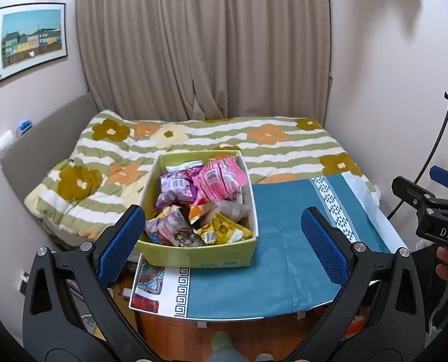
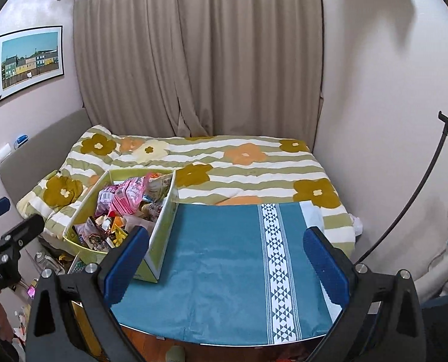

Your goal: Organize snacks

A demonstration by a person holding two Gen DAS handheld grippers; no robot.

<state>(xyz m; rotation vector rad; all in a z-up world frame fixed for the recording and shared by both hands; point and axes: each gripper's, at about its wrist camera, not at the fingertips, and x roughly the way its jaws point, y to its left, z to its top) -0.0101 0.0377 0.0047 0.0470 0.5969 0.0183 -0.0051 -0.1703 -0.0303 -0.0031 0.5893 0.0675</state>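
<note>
A yellow-green box point(image 1: 194, 255) stands on the left part of a small table covered with a teal cloth point(image 1: 272, 253). It is full of snack packets: a pink one point(image 1: 221, 181), a purple one point(image 1: 175, 188), a yellow one point(image 1: 224, 229) and others. My left gripper point(image 1: 224, 241) is open, held above the table's near edge with the box's front between its blue pads. My right gripper point(image 2: 227, 259) is open over the bare teal cloth point(image 2: 224, 259), to the right of the box point(image 2: 160, 241). Neither holds anything.
A bed with a flowered, striped quilt point(image 1: 212, 138) lies directly behind the table, with beige curtains point(image 1: 203, 45) beyond. Walls close in left and right. Clutter lies on the floor left of the table point(image 2: 49, 262). A black curved rod point(image 2: 420, 193) stands at right.
</note>
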